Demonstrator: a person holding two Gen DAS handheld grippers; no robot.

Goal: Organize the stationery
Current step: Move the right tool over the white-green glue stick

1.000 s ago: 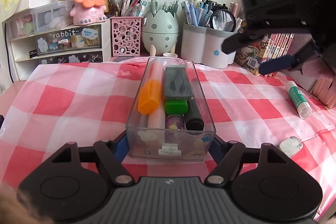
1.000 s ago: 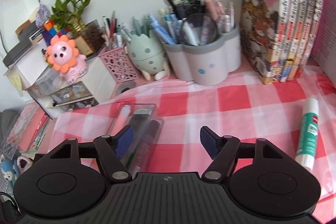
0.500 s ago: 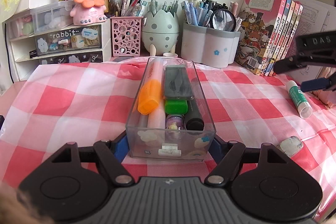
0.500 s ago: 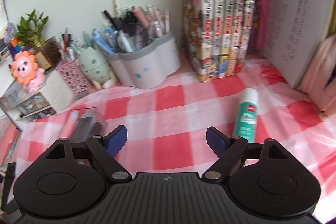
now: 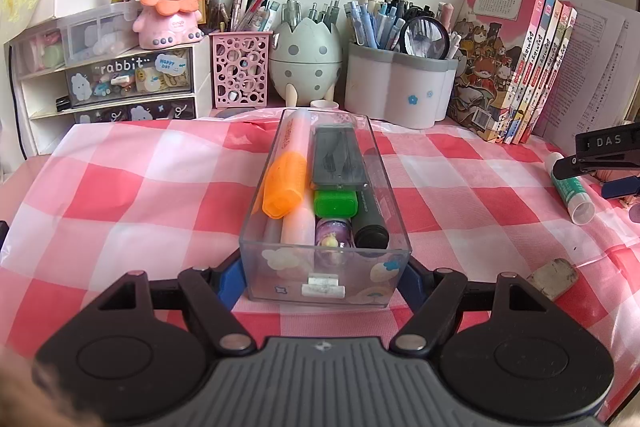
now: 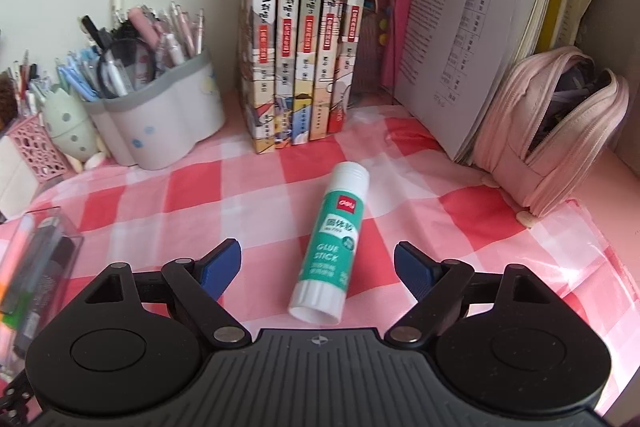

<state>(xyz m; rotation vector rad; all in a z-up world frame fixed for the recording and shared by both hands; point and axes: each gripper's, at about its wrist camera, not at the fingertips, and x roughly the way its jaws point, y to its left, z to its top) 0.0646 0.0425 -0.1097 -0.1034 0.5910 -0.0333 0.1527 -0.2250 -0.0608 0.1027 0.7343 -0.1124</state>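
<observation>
A desk under a red-and-white checked cloth (image 6: 256,199) fills both views, with four upright books (image 6: 304,39) and three pen holders along the wall behind. The left gripper (image 5: 324,277) is clamped on the near end of a clear plastic organizer box (image 5: 326,211), its blue pads against the two side walls; the box holds one orange-capped highlighter, one green-capped marker, a dark case and a few more markers. The right gripper (image 6: 318,265) is spread wide with nothing pressed, and its jaws have just been opening. One glue stick (image 6: 330,243) lies flat on the cloth directly between and just ahead of them, its long axis running nearly along the gripper's pointing line, so the jaws would close across its width. The right hand is clearly the nearer one. One eraser (image 5: 554,277) lies off to the left gripper's right.
</observation>
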